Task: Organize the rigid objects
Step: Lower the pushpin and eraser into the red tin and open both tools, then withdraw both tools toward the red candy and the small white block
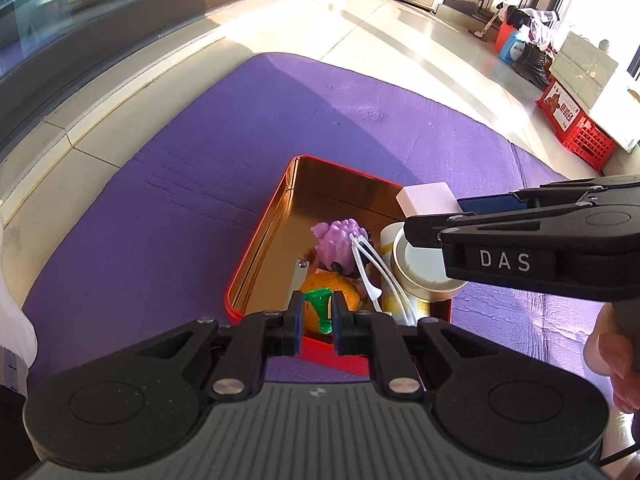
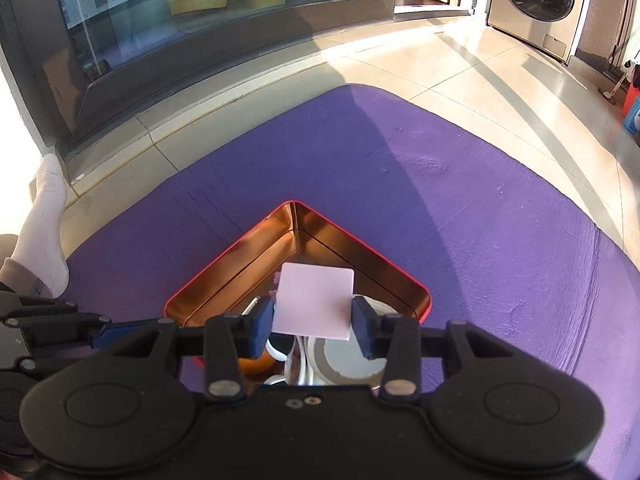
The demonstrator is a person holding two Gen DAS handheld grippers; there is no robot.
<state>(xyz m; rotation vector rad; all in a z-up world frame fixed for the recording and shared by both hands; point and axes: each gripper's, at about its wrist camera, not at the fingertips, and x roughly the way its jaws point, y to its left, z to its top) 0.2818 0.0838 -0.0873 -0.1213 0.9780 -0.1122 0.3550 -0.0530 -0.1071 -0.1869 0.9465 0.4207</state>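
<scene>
A red tin box point(image 1: 256, 240) with a gold inside sits on a purple mat point(image 1: 160, 208). In it lie a purple toy point(image 1: 338, 244), an orange fruit toy with a green stem point(image 1: 332, 292), a white cable point(image 1: 372, 264) and a round tin point(image 1: 420, 276). My right gripper point(image 2: 313, 322) is shut on a pale pink block point(image 2: 316, 300) and holds it above the box point(image 2: 240, 268); the block also shows in the left wrist view point(image 1: 426, 199). My left gripper point(image 1: 316, 316) hangs over the box's near edge, jaws narrowly apart and empty, framing the green stem.
Tiled floor surrounds the mat. A glass window wall point(image 2: 200, 8) runs along the far left. A washing machine point(image 2: 540, 0) stands at the back. Red crates point(image 1: 576, 124), bottles and boxes line the right side. A socked foot point(image 2: 46, 216) rests at the mat's left edge.
</scene>
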